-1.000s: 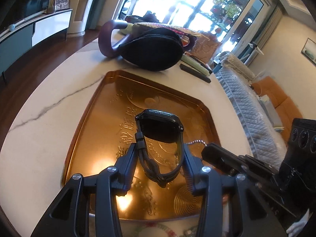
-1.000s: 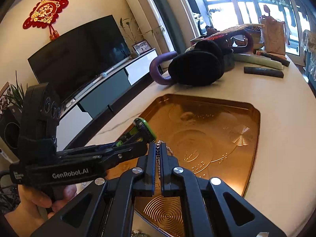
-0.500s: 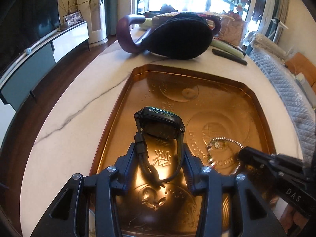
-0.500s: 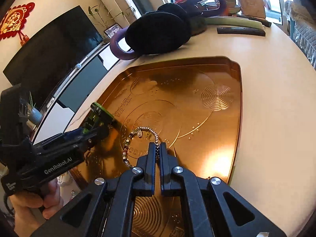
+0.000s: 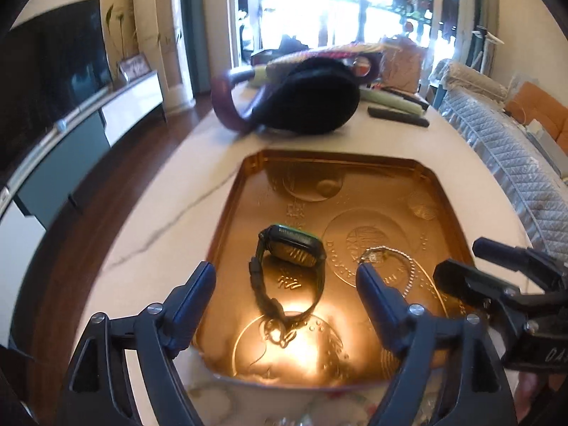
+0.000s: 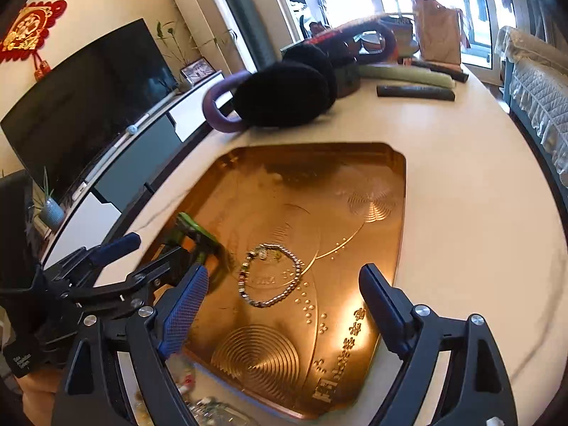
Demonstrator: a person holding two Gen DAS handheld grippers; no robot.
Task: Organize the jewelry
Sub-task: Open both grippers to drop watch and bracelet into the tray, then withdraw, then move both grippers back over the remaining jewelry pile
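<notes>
Both grippers, left [image 5: 285, 280] and right [image 6: 282, 291], have just sprung wide, empty; ahead of the right lies the limp, probably light bracelet [image 6: 271, 275], best pinched across its beads, and between the left's fingers the stiffer watch [image 5: 289, 273], by its strap.

Bright window [image 5: 340, 7] backlight, tray [image 5: 284, 337] glare, seemingly motion-blurred, fisheye-warped edges

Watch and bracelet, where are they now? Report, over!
Both jaws just opened, nothing held. Watch and bracelet lying side by side in the gold tray, apart. Left gripper over watch, right gripper over bracelet. Nothing in the way.
</notes>
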